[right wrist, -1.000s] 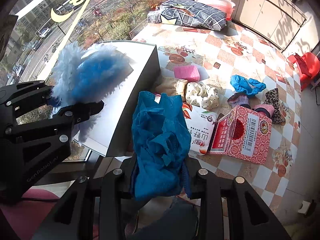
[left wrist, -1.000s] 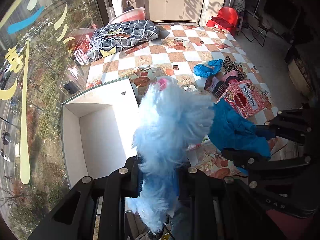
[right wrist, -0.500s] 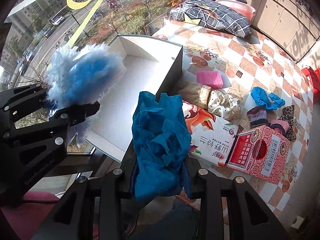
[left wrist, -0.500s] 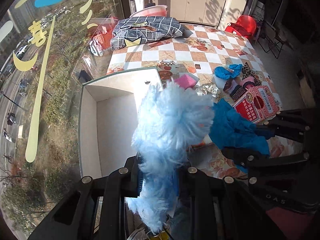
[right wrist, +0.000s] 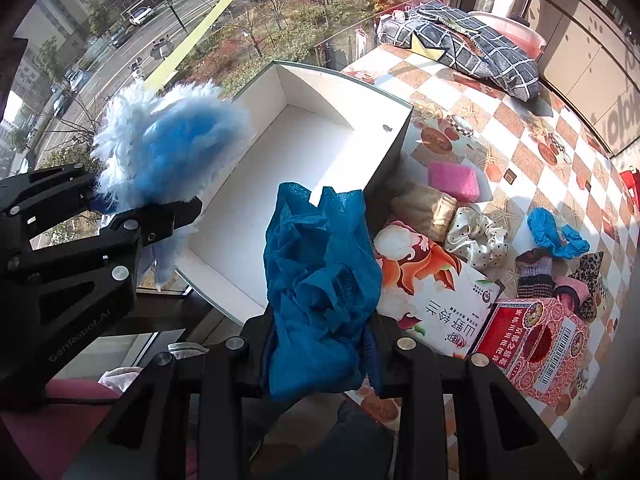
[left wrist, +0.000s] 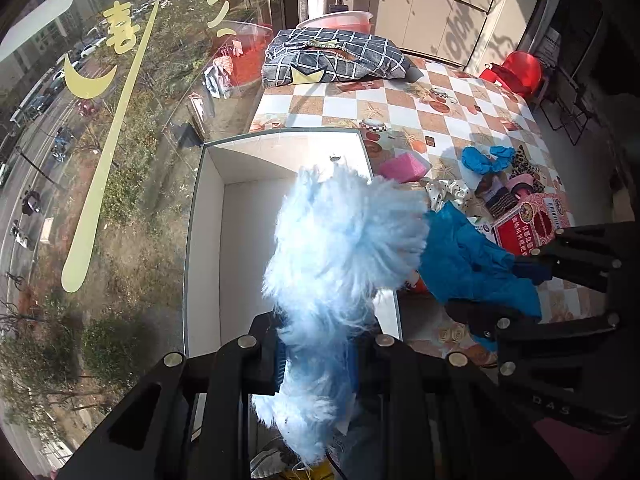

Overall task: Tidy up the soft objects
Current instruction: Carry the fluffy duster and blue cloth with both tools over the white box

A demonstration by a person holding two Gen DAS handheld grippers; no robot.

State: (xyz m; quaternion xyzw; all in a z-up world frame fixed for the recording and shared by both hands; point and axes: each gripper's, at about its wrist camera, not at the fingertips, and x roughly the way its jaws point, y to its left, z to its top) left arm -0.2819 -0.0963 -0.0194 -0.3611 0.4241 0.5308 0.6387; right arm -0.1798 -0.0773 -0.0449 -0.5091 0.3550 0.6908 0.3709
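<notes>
My left gripper (left wrist: 316,356) is shut on a fluffy light-blue duster-like piece (left wrist: 344,240), which hangs over the near right part of an open white box (left wrist: 208,240). In the right wrist view the same fluffy piece (right wrist: 168,148) sits in the left gripper (right wrist: 136,200), above the box's left rim. My right gripper (right wrist: 320,356) is shut on a crumpled dark-blue cloth (right wrist: 320,280), held over the near corner of the white box (right wrist: 316,96). In the left wrist view that cloth (left wrist: 472,264) and the right gripper (left wrist: 500,292) hang just right of the box. The box interior looks bare.
Beside the box on the checked tablecloth lie a pink sponge (right wrist: 454,176), a tan pouch (right wrist: 424,210), a dotted scrunchie (right wrist: 476,236), a tissue pack (right wrist: 436,296), a red carton (right wrist: 536,344) and a blue scrunchie (right wrist: 556,232). A checked cushion (right wrist: 468,48) lies far back. Window glass borders the box's left side.
Both grippers have shifted toward the white box and rolled, so the box now sits more centrally under them. Both grips are unchanged.
</notes>
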